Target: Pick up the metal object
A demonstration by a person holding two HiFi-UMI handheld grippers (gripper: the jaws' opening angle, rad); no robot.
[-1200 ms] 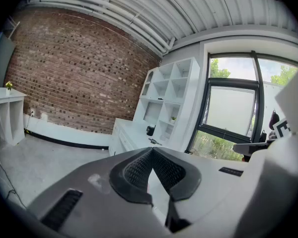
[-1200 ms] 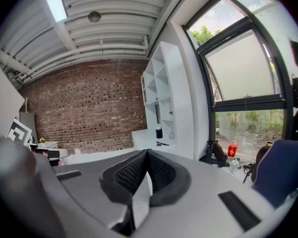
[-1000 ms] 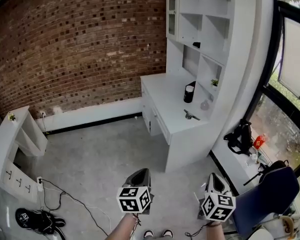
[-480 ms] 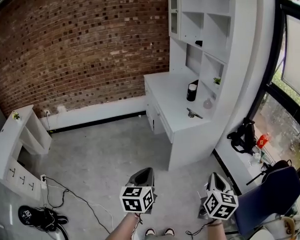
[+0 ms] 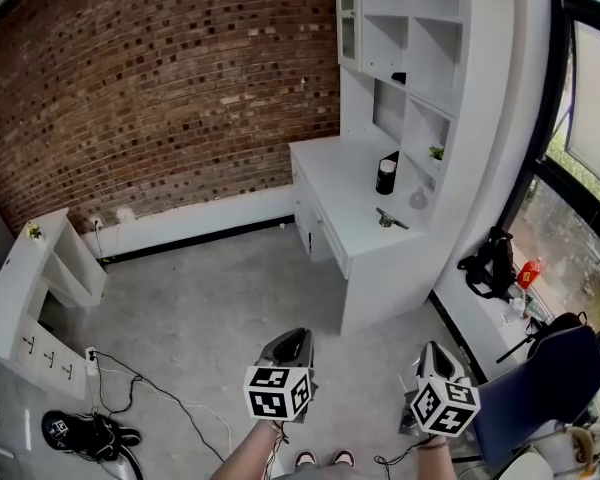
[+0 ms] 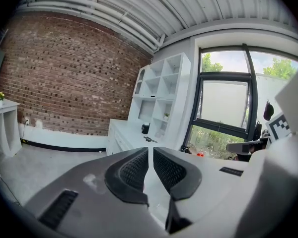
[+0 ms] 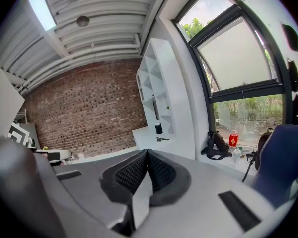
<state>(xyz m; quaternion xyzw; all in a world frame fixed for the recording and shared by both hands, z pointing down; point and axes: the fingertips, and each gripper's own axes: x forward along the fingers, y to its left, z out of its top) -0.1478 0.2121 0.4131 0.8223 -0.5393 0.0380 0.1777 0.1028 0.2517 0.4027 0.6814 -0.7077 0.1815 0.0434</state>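
Probably rigid, light, slippery: metal object [image 5: 390,219] on desk [image 5: 328,171]; best pinched mid-body; left gripper [image 5: 290,337] slightly parted; right gripper [image 5: 432,349] clenched, empty.

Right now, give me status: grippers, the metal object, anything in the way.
Left gripper open a crack, empty; right gripper shut, empty. Metal object on the white desk ahead, untouched. Floor between looks passable; black cup stands just beyond it.

Left hand-held gripper [image 6: 150,150] slightly parted (right hand-held gripper [image 7: 147,152] closed).
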